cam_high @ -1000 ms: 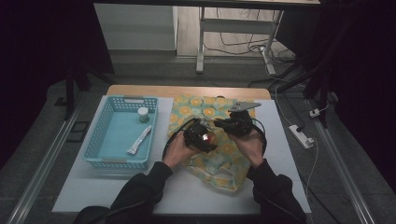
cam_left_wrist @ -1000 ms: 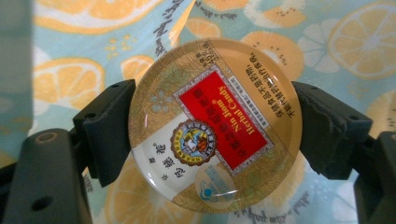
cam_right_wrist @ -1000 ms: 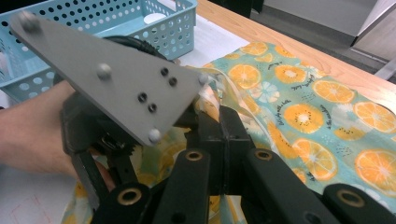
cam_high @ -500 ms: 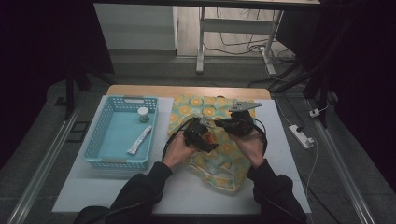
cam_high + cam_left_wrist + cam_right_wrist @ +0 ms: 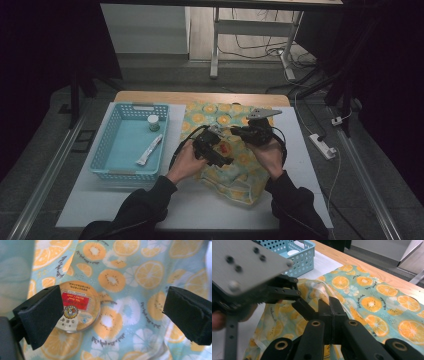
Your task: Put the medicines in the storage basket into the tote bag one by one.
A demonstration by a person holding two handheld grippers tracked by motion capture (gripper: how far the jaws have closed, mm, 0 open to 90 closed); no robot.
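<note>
Between the left gripper's (image 5: 112, 315) just-opened jaws, a round tin (image 5: 80, 306) lies released inside the fruit-print cloth bag (image 5: 140, 277), whose edge the clenched right gripper (image 5: 329, 307) pinches up; basket (image 5: 127, 142) items remain.

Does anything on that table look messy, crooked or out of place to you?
The fruit-print cloth lies rumpled and bunched instead of flat, and its near corner hangs crooked toward the table's front. A small round tin lies on it between the jaws of the left gripper, which have just been opening, while the right gripper pinches a fold.
</note>
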